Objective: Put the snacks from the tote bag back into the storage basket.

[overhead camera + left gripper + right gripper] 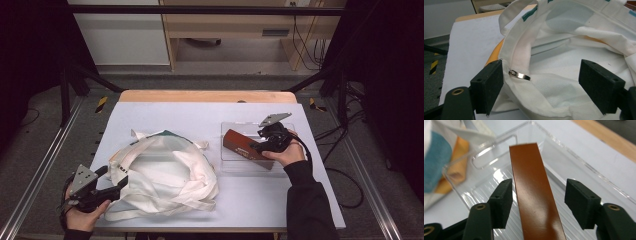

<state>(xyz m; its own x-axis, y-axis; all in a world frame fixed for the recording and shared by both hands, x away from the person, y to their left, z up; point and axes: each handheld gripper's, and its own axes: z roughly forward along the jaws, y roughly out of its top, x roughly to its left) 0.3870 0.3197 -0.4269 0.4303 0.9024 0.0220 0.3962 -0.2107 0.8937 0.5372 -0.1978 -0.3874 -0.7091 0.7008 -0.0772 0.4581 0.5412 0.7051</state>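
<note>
A white cloth tote bag [165,170] lies crumpled on the left half of the table, its mouth open toward the far side. My left gripper [114,179] is at the bag's near left edge. In the left gripper view its jaws stand wide around the bag's rim [519,57], which rests against the left pad beside a small metal clip [520,75]; the gripper [541,82] is open. A long brown box [242,147] lies in a clear plastic tray [235,165]. My right gripper [539,200] straddles the box [531,182] with gaps on both sides, open.
The tray's clear wall [584,165] rises around the box. Orange and teal fabric [446,167] lies just beyond the tray's corner. The table's wooden far edge [205,96] meets dark frame posts; bare white tabletop [190,117] lies beyond the bag.
</note>
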